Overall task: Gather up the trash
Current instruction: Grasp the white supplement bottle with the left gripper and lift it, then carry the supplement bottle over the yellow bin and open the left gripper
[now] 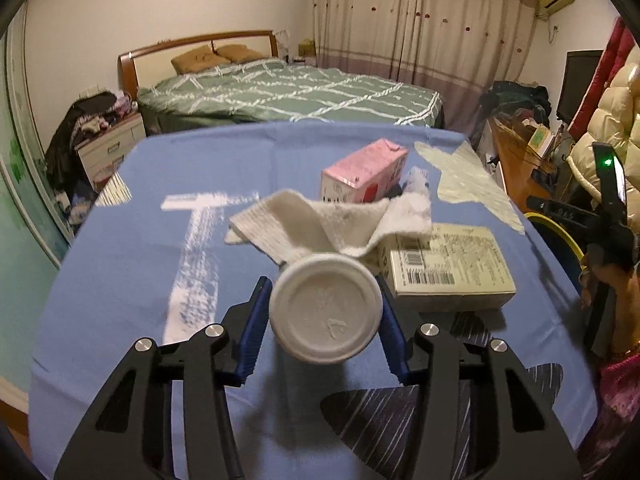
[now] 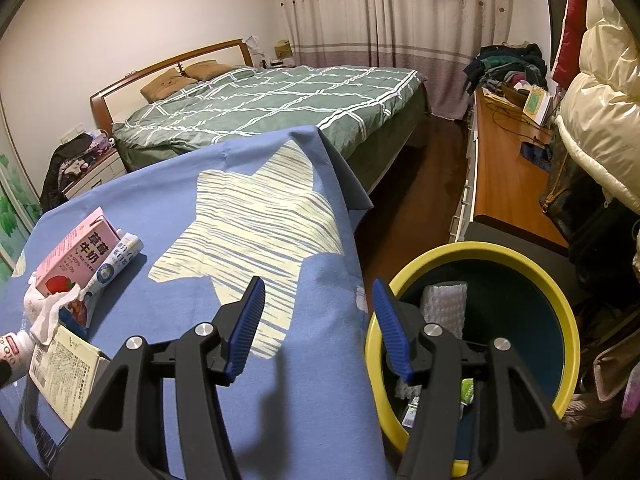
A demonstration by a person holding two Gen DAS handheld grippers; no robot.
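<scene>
On the table (image 1: 120,280), the towel (image 1: 320,220) lies before the carton (image 1: 364,172); the box (image 1: 448,264) sits toward the right edge.

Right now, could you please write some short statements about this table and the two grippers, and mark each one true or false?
1. The left gripper is shut on the white bottle. True.
2. The right gripper holds the pink carton. False: it is open and empty.
3. The yellow-rimmed bin already holds items. True.
4. The white cloth lies in the bin. False: it lies on the blue tablecloth.
</scene>
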